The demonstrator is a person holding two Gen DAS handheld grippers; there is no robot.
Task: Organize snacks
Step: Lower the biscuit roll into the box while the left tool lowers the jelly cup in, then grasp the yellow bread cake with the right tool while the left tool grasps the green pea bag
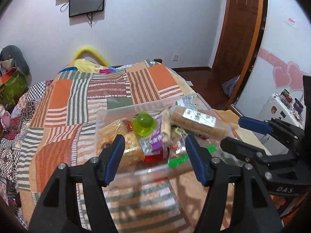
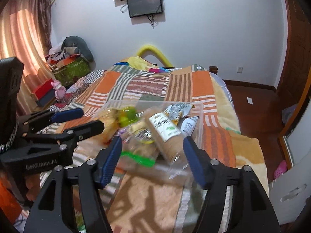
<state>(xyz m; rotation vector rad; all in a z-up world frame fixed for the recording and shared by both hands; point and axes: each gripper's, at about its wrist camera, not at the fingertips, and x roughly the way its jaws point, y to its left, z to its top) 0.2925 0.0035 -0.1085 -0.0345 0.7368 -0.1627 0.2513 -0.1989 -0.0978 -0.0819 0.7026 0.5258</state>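
A clear plastic bin [image 1: 120,111] sits on the bed [image 1: 64,97], on the patchwork blanket, toward the near right corner of the mattress. The bin is filled with snacks piled above its rim. On top, a green jelly cup [image 1: 143,123] lies near the middle of the pile, over a purple-labelled packet [image 1: 157,136]. A long tan cracker sleeve with a white label [image 1: 198,123] lies tilted across the right side of the bin, one end resting over the right wall. A yellowish pastry bag [image 1: 124,136] fills the left side; a red packet [image 1: 154,157] shows low at the near wall. A bright green item [image 1: 177,162] lies at the near right of the bin, blurred, kind not resolved. Left tongs [image 1: 154,159]: released, jaws standing apart, nothing between the blue pads [image 1: 114,155]; they sit at the near wall of the bin without pressing on it. Right tongs [image 2: 152,156]: released too, jaws spread, near end of the cracker sleeve [image 2: 165,130] seen between them but pads [image 2: 194,159] not pressing on it. In the right wrist view the left tongs [image 2: 81,120] appear at the bin's left side. Near edge of both views is motion-blurred. Two dark screens [image 2: 144,3] hang on the far wall.
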